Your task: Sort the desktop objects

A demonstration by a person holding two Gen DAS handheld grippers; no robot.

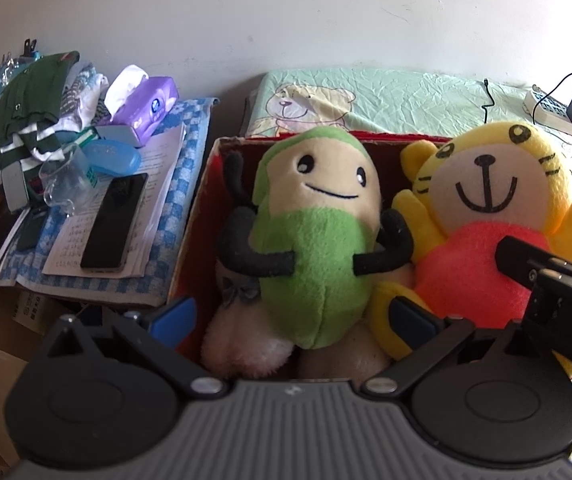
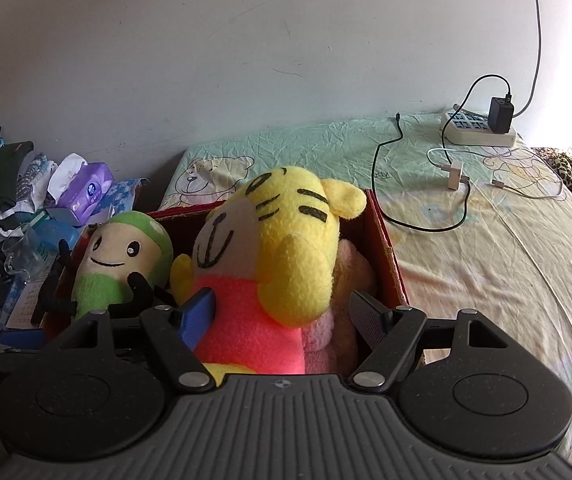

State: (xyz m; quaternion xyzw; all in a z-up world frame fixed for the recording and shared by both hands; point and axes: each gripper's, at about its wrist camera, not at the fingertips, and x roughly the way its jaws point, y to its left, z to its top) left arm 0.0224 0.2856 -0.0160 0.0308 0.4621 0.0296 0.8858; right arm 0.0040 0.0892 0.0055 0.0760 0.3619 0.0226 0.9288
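A red cardboard box (image 1: 200, 204) (image 2: 391, 248) holds several plush toys. A green plush (image 1: 314, 256) (image 2: 102, 280) with a cream face and black arms stands at its left. To its right leans a yellow tiger plush (image 1: 482, 208) (image 2: 286, 248) with an orange-red body. My left gripper (image 1: 292, 316) is open, its blue-padded fingers on either side of the green plush's lower body without touching it. My right gripper (image 2: 284, 316) is open too, with the tiger's body between its fingers. One black finger (image 1: 514, 258) of it rests against the tiger's belly. Pale pink plush (image 1: 246, 352) lies underneath.
Left of the box, a blue checked cloth (image 1: 190, 136) carries papers, a black phone (image 1: 114, 224), a purple tissue pack (image 1: 146, 108), a clear cup and piled clothes. Behind and right lies a bed sheet (image 2: 486, 264) with a power strip (image 2: 482, 130), a charger and cables.
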